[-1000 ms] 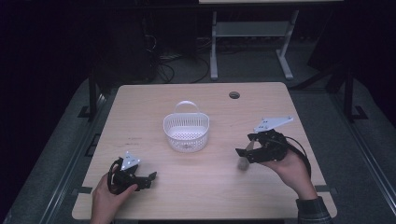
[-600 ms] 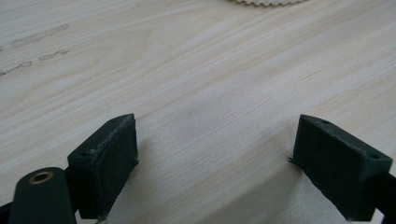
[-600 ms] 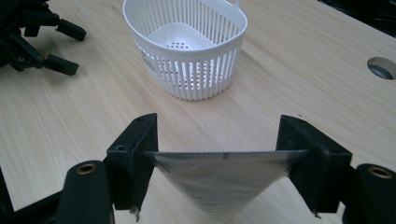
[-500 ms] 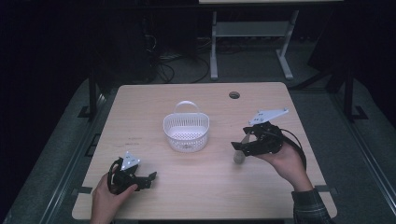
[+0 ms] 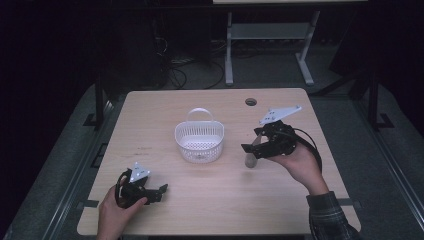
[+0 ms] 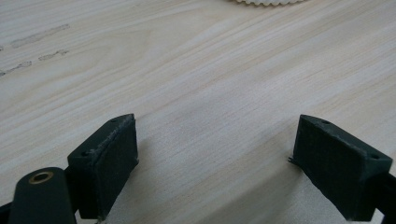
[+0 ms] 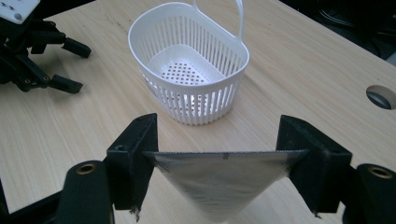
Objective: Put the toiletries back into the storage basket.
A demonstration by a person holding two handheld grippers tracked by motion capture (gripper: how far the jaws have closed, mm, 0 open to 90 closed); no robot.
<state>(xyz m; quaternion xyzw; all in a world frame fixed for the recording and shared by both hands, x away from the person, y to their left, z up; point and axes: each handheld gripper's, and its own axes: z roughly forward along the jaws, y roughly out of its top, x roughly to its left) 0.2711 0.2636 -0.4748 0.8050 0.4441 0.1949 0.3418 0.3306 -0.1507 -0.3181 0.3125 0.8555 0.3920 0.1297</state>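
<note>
At the near left of the wooden table [image 5: 150, 115], the left gripper [image 5: 159, 192] rests low in the person's hand, its jaws spread wide over bare wood with nothing between them. A white slotted basket [image 5: 199, 141] with an upright handle stands mid-table, empty. Just right of it, the right gripper [image 5: 250, 148] hovers above the tabletop, clamped across a grey cone-shaped piece [image 7: 219, 179] that hangs point-down between its pads [image 7: 133, 161], near the basket but apart from it.
</note>
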